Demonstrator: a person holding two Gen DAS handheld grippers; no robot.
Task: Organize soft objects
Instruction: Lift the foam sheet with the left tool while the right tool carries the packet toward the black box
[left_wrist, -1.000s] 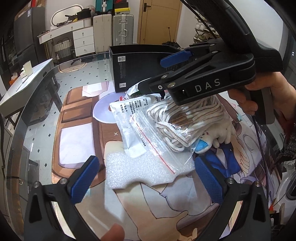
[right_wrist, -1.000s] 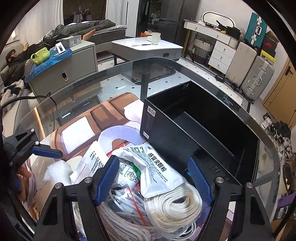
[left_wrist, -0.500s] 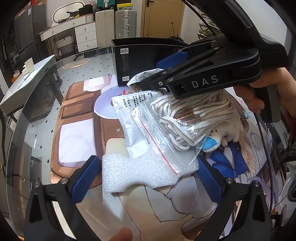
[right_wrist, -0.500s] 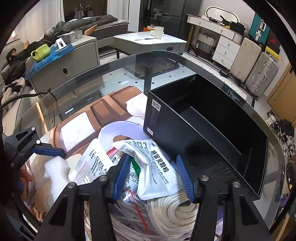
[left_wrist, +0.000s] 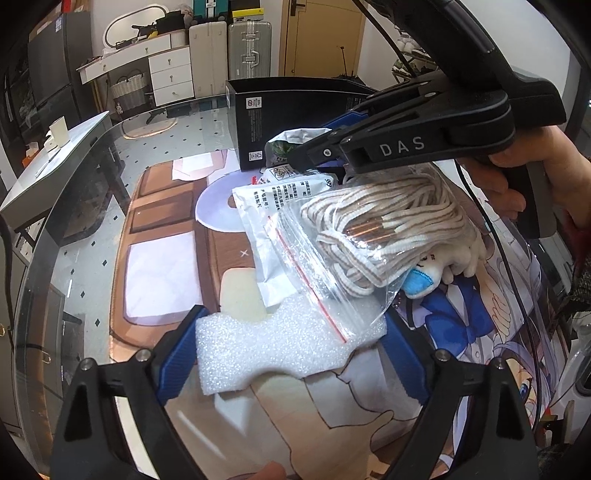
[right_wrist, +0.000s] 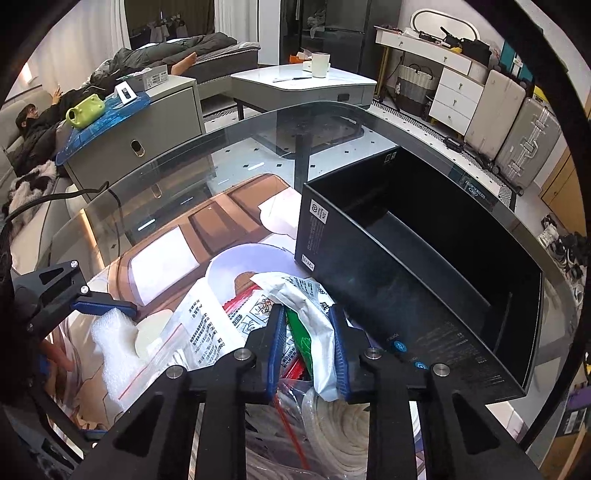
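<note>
- The right claw (right_wrist: 308, 347) has just closed and now pinches the white-and-green sachet (right_wrist: 314, 332) atop the pile, beside the open black box (right_wrist: 424, 266) on the glass worktop (right_wrist: 258, 147).
- The left claw (left_wrist: 291, 354), jaws narrowing, brackets the white foam piece (left_wrist: 273, 347); firm contact unclear.
- Likely next: lift the sachet into the box.
- "DAS" is readable on the right claw.

Black box (right_wrist: 424, 266) open and empty inside, its near wall beside piled packets (right_wrist: 229, 325), bare glass table (right_wrist: 177, 166) beyond
</note>
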